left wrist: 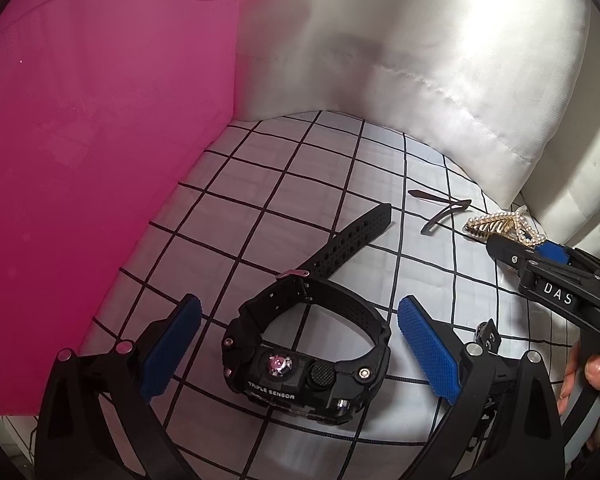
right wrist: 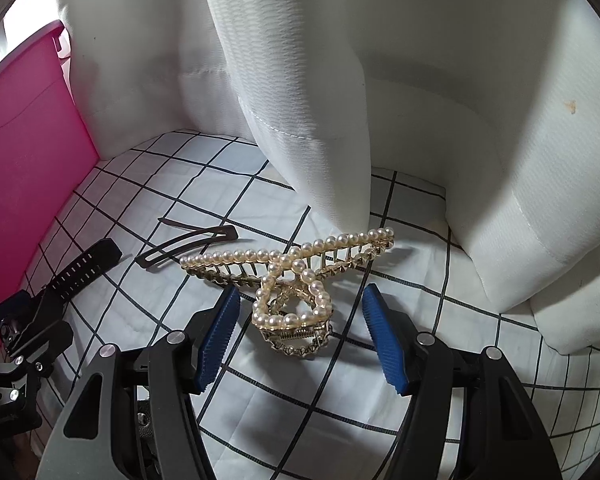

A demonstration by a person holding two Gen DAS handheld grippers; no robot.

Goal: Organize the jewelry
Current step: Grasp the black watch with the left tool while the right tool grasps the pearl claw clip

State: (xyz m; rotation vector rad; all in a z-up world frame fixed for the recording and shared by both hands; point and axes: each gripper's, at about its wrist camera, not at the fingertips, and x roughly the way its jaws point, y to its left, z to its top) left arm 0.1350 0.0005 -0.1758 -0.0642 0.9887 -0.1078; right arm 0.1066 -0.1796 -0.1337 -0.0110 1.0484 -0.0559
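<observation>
Nothing looks put away yet. The chunky black plastic wristwatch (left wrist: pixel 306 354) lies on the white cloth with black grid lines (left wrist: pixel 260 184), near its left edge beside the big pink plastic bin (left wrist: pixel 100 120). The left gripper (left wrist: pixel 300 350) is wide open around the watch, not touching it. The gold hair claw clip with pearls (right wrist: pixel 296 284) lies near the cloth's far edge by the white curtain (right wrist: pixel 300 100). The right gripper (right wrist: pixel 300 340) is open around its end and holds nothing. Two thin brown snap hair clips (right wrist: pixel 192 242) lie between them. I think everything still needs picking up.
</observation>
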